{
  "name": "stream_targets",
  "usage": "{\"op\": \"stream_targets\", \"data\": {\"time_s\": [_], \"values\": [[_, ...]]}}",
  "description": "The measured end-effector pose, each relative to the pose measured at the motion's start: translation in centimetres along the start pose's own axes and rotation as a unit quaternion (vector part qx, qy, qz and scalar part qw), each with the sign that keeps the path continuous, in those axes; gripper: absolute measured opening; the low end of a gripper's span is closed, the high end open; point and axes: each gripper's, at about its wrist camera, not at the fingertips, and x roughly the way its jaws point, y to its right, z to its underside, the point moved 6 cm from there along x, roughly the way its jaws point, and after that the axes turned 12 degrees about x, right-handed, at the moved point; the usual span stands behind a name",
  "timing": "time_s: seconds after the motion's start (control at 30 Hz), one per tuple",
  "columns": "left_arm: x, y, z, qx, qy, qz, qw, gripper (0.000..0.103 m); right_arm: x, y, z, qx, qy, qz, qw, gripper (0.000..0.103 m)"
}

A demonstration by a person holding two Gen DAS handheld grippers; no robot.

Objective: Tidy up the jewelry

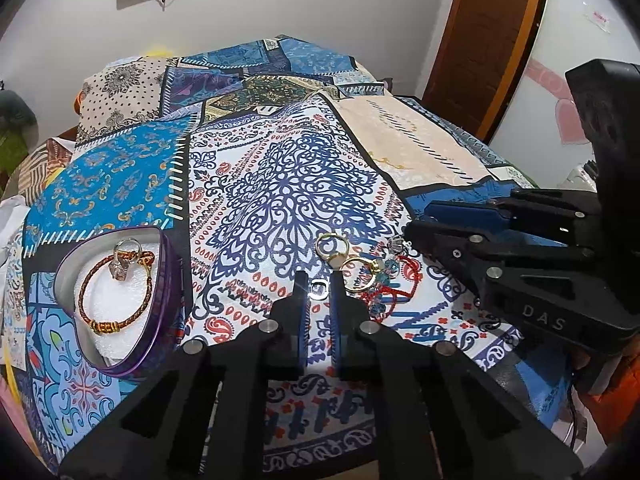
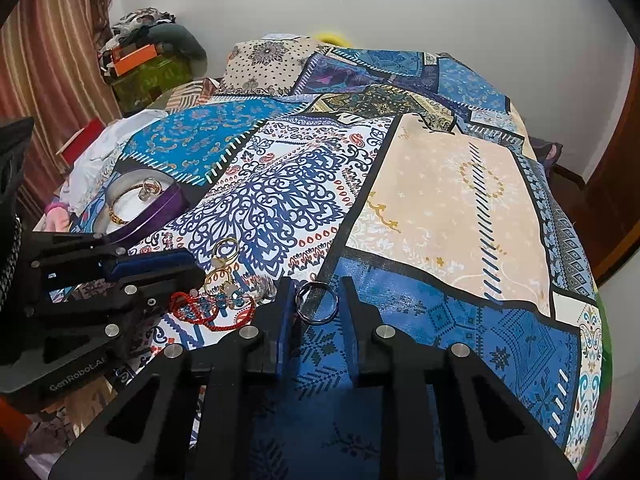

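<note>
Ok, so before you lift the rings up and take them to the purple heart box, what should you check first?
1. Big silver ring sits between the right gripper fingers: ok, the pads sit against its sides.
2. Small silver ring sits between the left gripper fingers: ok.
3. Left pads really pressing on it: cannot tell.
4. Heart box is open with room inside: ok, only a braided bracelet and a chunky ring are in it.
5. Red cord bracelet is clear of the left fingers: ok, it lies off to the side.
</note>
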Motion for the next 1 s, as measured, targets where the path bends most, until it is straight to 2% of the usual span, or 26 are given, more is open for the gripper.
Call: {"op": "stream_targets", "data": {"time_s": [0.33,0.7,1.0], "values": [[-1.4,0.0,0.0,-0.015,0.014,-0.005,0.9998,0.008,-1.5,-0.2,-0.3,0.011,0.019,-0.002,1.000,0.020],[-6.6,-1.1,-1.1,-0.021,0.067,-0.035,0.9969,0.008,-5.5,-2.2,-2.1,0.005,0.074,-0.002,0.997,0.020],[-11.2,-2.4,-2.0,-0.020,0.114,-0.066,0.9911,0.008,-7.8,-4.7,-3.8,0.005,0.113,-0.018,0.993,0.020]]}}
